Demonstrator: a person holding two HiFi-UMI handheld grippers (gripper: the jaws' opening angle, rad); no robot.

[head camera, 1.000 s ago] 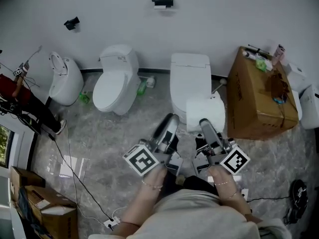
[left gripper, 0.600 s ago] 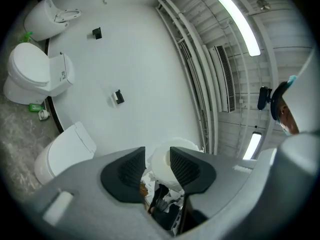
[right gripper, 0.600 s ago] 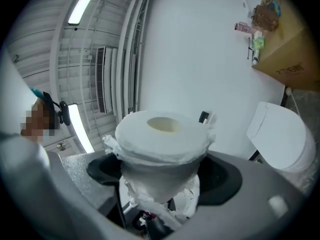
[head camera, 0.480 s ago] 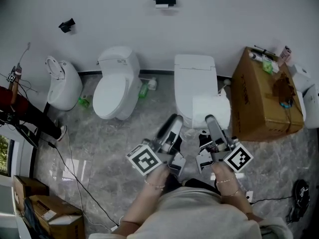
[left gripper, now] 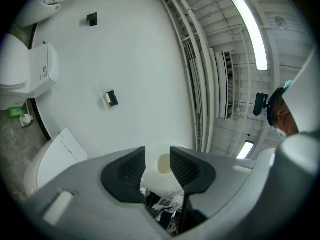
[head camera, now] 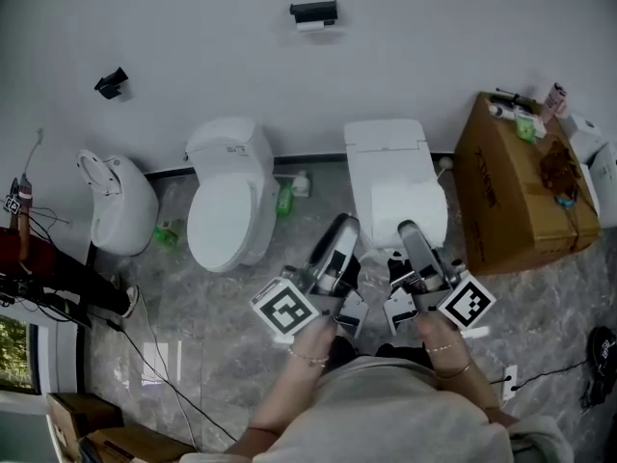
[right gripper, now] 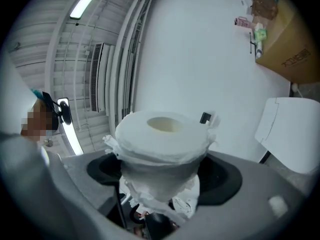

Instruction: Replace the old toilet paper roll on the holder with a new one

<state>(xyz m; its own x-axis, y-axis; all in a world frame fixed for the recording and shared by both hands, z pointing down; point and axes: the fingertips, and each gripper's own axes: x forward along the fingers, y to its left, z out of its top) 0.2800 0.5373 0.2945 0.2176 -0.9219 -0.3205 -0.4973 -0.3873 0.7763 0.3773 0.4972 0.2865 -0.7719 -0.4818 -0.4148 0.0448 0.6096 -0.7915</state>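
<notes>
A: Tongs state, quick?
B: Left tongs [left gripper: 157, 156] are clenched on a small thin white toilet paper roll [left gripper: 159, 180]. One pad sits on each side of it and the core hole shows between them. Right tongs [right gripper: 162, 176] are grasping a fat white toilet paper roll [right gripper: 162, 134]. The pads are low on its round sides, the top half sticks out past the tips, and torn loose sheets hang underneath.
A: Holder?
B: The black wall-mounted holder [head camera: 313, 11] is well ahead of both tongs, up on the wall. It's beyond the white ceramic toilet [head camera: 386, 157] just in front of the right tongs. There's a small white bit under it, too small to tell what.
A: Progress?
B: My read: the thin roll is the old one and the fat one is new. The new roll isn't on the holder yet.
A: Handling?
B: Both are light and soft. The fat roll will crush if squeezed hard. Its outer sheets are loose, so they can tear or slide under the pads. Best hold is across the round side near mid-height, firm but not tight, leaving the core hole clear for the holder's bar. The thin roll needs no care, only somewhere to put it down.
</notes>
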